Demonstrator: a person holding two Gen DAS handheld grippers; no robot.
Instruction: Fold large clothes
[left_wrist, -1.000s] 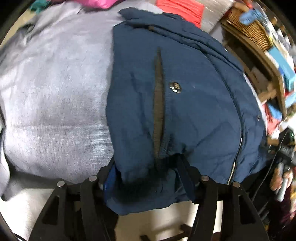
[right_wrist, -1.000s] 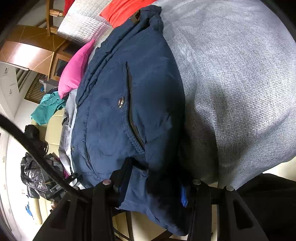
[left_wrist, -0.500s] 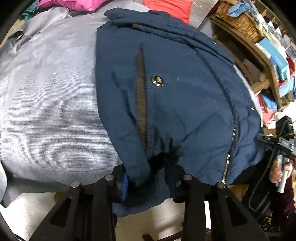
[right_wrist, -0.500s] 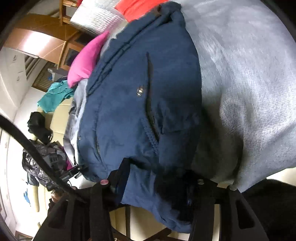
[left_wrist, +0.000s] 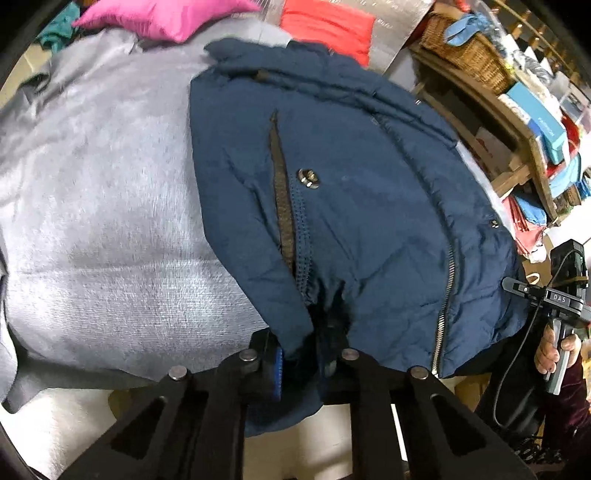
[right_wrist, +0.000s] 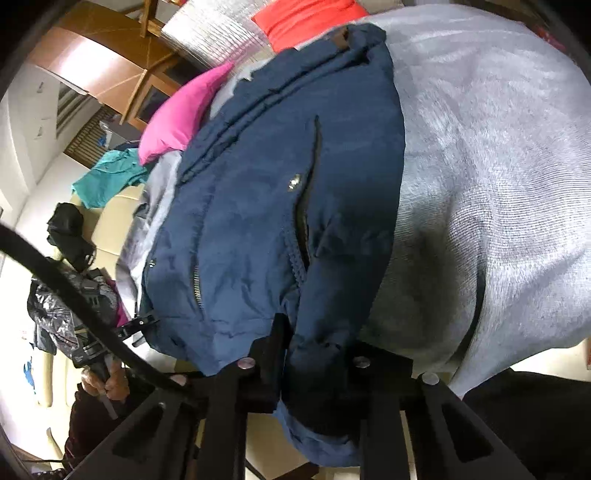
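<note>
the grey knit cloth (left_wrist: 110, 229) is the biggest thing before you, spread wide and filling the left wrist view from 7 to 11 o'clock. the navy jacket (left_wrist: 369, 206) lies on top of it, collar at 12 o'clock, hem hanging toward you at 6 o'clock, its zipper (left_wrist: 445, 295) running down at 4 o'clock. in the right wrist view the same jacket (right_wrist: 258, 206) sits left of centre with the grey cloth (right_wrist: 498, 184) from 1 to 4 o'clock.

your left tool (left_wrist: 308, 360) is closing, its jaws pinching a bunched fold of the hem at 6 o'clock. your right tool (right_wrist: 317, 363) is closing too, its jaws gripping the hem's other corner at 6 o'clock.

a pink cushion (left_wrist: 166, 18) rests at 11 o'clock beyond the cloth, a red one (left_wrist: 325, 26) at 12 o'clock. a metal snap (left_wrist: 308, 178) sits beside the pocket slit (left_wrist: 282, 192), near the centre.
</note>
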